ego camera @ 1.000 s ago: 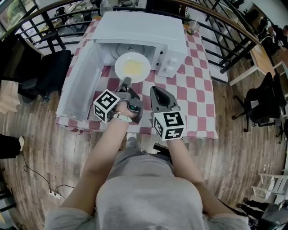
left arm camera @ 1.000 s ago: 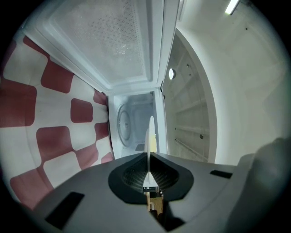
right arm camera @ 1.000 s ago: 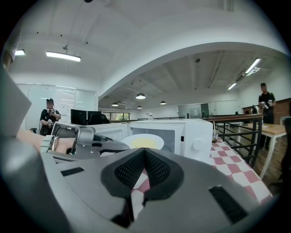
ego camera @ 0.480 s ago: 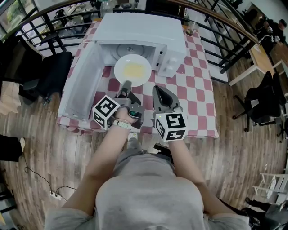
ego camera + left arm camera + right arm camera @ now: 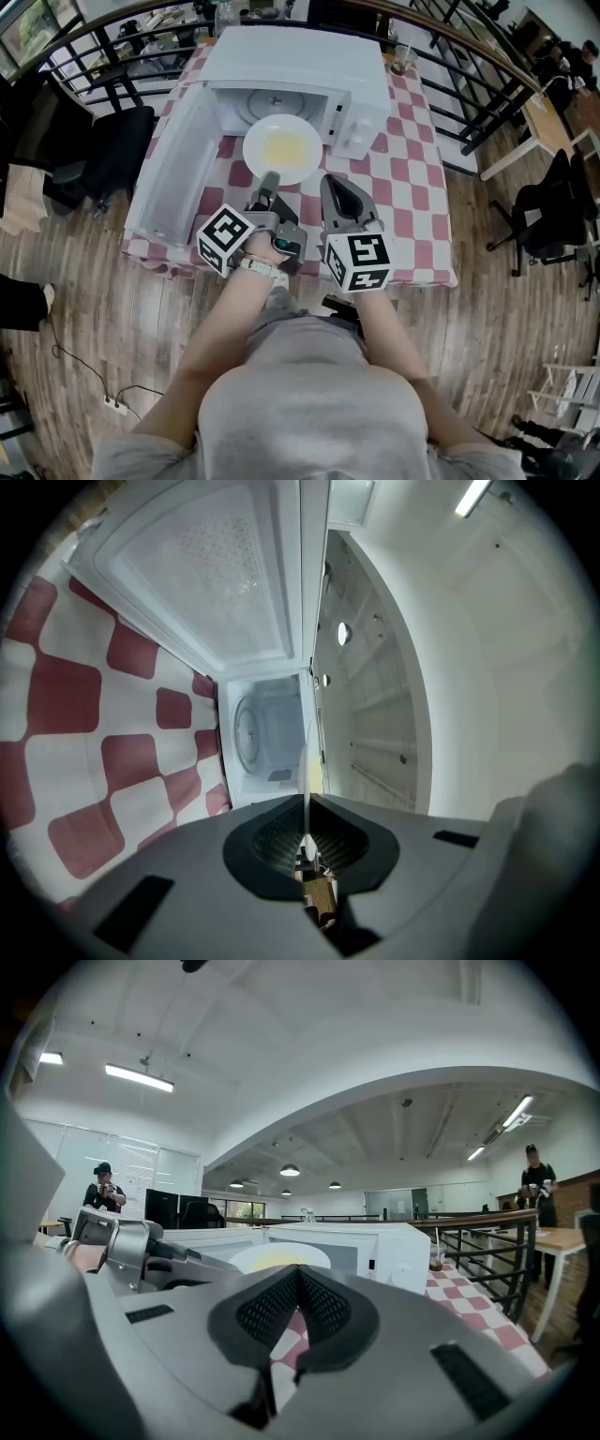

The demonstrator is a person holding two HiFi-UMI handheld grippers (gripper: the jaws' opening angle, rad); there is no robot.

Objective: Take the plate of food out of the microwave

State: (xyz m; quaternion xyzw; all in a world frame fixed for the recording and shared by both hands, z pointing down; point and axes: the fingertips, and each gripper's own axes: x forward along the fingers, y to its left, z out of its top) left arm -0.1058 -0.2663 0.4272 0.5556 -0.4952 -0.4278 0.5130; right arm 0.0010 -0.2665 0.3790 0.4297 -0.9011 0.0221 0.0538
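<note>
Toward the far edge of the checked table [image 5: 412,206], the white microwave [image 5: 300,61] is sitting with its door [image 5: 173,178] standing wide open along the left edge, leaving the cavity mouth free for a straight pull. Just in front of that mouth, over the middle of the cloth, the plate [image 5: 255,155] of yellow food [image 5: 284,145] is hanging level because your left gripper [image 5: 270,178] is clamping its near rim. Its jaws are pressing tight on the thin edge, so nothing is sliding. Your right gripper [image 5: 330,181] is waiting just beside it, nearer the front edge, jaws together on nothing and probably keeping out of the way. Compared with a second ago, the plate is sitting a little farther out of the cavity, while the right gripper is keeping much the same spot.
</note>
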